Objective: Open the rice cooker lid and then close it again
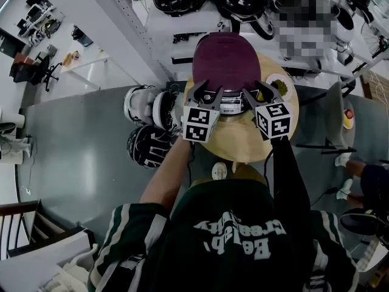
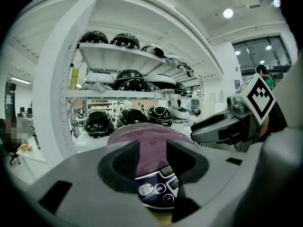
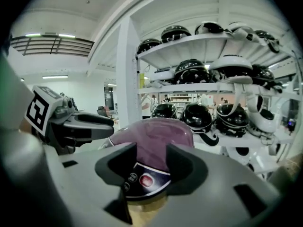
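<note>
The maroon-lidded rice cooker (image 1: 226, 59) sits closed on a round wooden table (image 1: 240, 151). The left gripper (image 1: 207, 93) and the right gripper (image 1: 258, 93) hover just before its control panel, jaws apart, gripping nothing.

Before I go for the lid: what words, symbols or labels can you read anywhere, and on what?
"+": button on the cooker's control panel, left gripper view.
"-": button just below it.
White round button: print too small to read.
Shirt lettering: white, upside down, too blurred to read.
Marker cubes: square patterns only, no text.
</note>
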`<action>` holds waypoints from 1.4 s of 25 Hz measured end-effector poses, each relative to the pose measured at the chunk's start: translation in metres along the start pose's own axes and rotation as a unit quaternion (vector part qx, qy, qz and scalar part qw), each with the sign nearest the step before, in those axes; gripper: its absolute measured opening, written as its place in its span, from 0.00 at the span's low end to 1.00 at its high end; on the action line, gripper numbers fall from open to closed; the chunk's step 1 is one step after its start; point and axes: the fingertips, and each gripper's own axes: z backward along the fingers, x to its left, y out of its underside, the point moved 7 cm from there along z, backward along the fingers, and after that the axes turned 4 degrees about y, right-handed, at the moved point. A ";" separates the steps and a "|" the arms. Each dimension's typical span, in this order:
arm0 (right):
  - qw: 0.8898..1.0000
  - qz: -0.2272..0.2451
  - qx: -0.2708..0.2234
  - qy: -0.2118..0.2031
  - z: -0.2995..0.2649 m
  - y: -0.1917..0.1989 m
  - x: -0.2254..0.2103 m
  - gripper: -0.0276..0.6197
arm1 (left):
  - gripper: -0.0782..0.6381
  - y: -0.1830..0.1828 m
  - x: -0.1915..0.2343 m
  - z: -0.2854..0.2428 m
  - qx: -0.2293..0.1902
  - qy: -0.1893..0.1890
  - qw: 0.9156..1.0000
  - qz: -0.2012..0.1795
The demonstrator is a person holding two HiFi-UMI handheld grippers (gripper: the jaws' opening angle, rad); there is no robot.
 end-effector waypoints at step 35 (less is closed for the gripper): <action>0.988 -0.009 -0.150 -0.045 0.187 0.013 -0.027 0.39 | 0.35 -0.072 -0.177 0.103 -0.103 -0.052 0.993 -0.033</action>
